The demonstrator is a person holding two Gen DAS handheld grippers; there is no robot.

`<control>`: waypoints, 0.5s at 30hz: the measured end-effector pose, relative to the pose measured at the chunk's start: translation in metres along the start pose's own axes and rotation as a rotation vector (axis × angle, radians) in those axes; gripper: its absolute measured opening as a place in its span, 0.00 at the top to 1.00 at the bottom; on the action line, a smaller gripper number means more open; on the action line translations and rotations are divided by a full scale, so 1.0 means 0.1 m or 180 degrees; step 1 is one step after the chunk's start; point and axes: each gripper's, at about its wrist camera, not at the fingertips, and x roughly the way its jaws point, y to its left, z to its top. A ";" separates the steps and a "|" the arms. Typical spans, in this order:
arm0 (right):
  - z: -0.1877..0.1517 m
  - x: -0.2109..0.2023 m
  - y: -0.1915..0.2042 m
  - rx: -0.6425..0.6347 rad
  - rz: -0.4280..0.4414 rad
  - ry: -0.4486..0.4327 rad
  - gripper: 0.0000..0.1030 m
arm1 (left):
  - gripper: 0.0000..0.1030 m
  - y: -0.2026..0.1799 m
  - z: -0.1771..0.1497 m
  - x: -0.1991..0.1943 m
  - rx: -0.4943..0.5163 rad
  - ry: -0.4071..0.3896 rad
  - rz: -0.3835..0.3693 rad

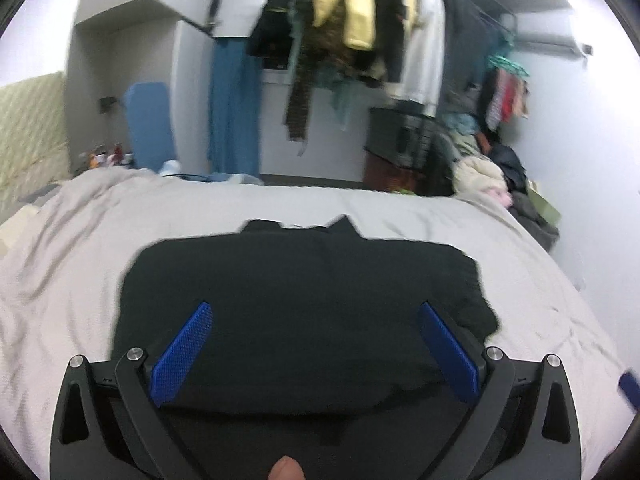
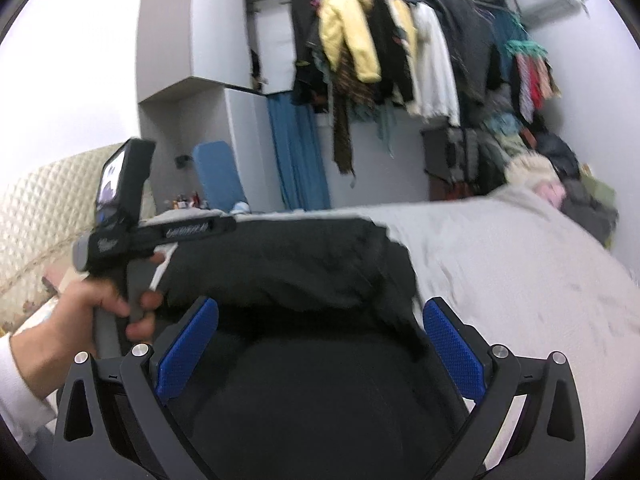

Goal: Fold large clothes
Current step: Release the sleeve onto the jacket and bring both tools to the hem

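Observation:
A black garment [image 1: 304, 300] lies folded and flat on the grey bed sheet [image 1: 100, 248], its collar end pointing away from me. My left gripper [image 1: 315, 306] hovers over the near part of it, jaws wide open, blue pads [image 1: 182, 354] clear of the cloth with nothing between them. In the right wrist view the black garment [image 2: 288, 264] looks bunched and blurred. My right gripper [image 2: 320, 302] stands open above it, blue pads [image 2: 454, 346] apart and not pressing on anything. A hand [image 2: 100, 308] holds the left gripper's handle [image 2: 120, 208] at the left, beside the garment.
Beyond the bed's far edge, a rail of hanging clothes [image 2: 400, 48] lines the wall. A pile of clothes [image 1: 492, 184] sits at the bed's right corner. A blue curtain [image 1: 234, 116] and a white wardrobe [image 2: 192, 28] stand to the left, by a quilted headboard [image 2: 36, 216].

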 end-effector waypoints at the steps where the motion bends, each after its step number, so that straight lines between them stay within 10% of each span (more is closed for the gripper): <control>1: 0.11 0.10 0.07 -0.0060 0.0066 -0.0022 0.00 | 0.00 0.07 0.04 0.00 0.0013 -0.0006 0.0029; 15: 0.22 1.91 -0.04 -0.0302 -0.0123 0.0294 0.15 | 0.01 0.89 0.12 0.76 0.0114 0.0082 0.0477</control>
